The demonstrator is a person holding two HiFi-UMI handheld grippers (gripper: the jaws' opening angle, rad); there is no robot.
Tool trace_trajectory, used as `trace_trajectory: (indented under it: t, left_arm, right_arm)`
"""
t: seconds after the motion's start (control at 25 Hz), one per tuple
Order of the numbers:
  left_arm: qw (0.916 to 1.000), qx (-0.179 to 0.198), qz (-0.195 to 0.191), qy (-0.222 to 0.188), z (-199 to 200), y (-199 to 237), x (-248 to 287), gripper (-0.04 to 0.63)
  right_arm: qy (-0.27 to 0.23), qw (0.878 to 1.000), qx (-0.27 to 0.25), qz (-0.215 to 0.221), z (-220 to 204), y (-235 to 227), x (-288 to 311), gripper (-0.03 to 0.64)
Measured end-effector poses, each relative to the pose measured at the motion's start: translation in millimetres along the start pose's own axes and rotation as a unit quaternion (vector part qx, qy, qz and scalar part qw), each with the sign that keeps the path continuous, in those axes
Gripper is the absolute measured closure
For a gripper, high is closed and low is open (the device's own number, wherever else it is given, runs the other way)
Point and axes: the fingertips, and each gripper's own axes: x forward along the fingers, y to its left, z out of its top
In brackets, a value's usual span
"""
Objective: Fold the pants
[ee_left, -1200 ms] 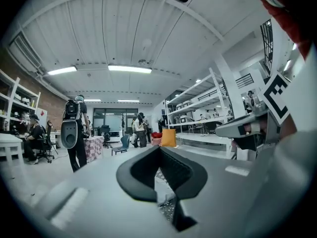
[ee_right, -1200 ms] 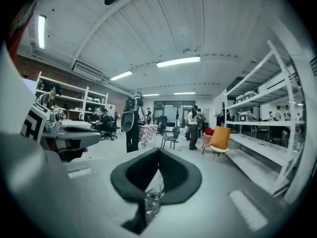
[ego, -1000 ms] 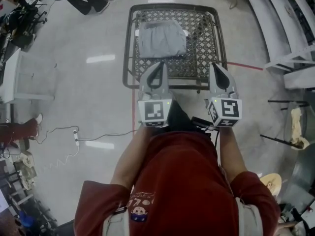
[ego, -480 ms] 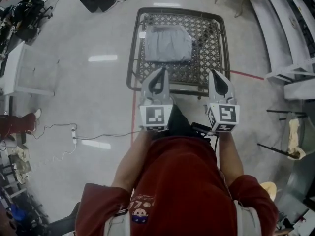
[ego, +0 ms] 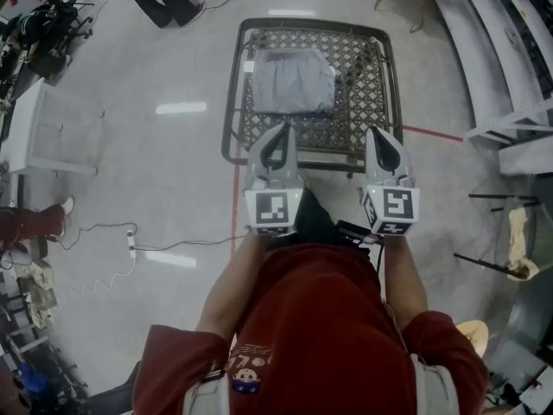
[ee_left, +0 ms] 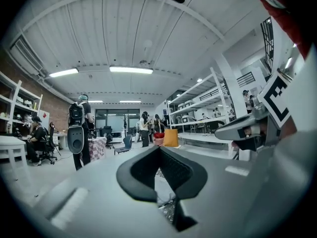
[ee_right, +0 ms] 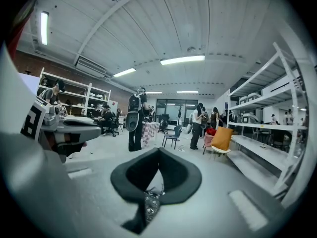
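- Barely anything changed — grey folded pants (ego: pixel 292 79) left lying on the dark metal lattice table (ego: pixel 373 67).
- The left gripper (ego: pixel 283 133) and right gripper (ego: pixel 375 137) kept clenched, empty — folding judged done.

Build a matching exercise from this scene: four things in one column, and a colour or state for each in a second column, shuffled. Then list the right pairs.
Things
1. pants
2. left gripper
3. lattice table
4. floor line

Colour or state
A. red, a thin stripe
B. shut, holding nothing
C. grey, folded
D. dark metal, open mesh

Pairs: 1-C, 2-B, 3-D, 4-A
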Motion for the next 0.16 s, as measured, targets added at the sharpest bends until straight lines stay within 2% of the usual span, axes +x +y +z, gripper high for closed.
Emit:
trace_trajectory:
  t: [0.16]
  left_arm:
    - [1.0000,-0.004,-0.005,0.002,-0.1,-4.5,-2.4,0.591]
  right_arm:
    - [0.003,1.000,-0.001,0.000,-2.1,-0.1,-4.6,0.614]
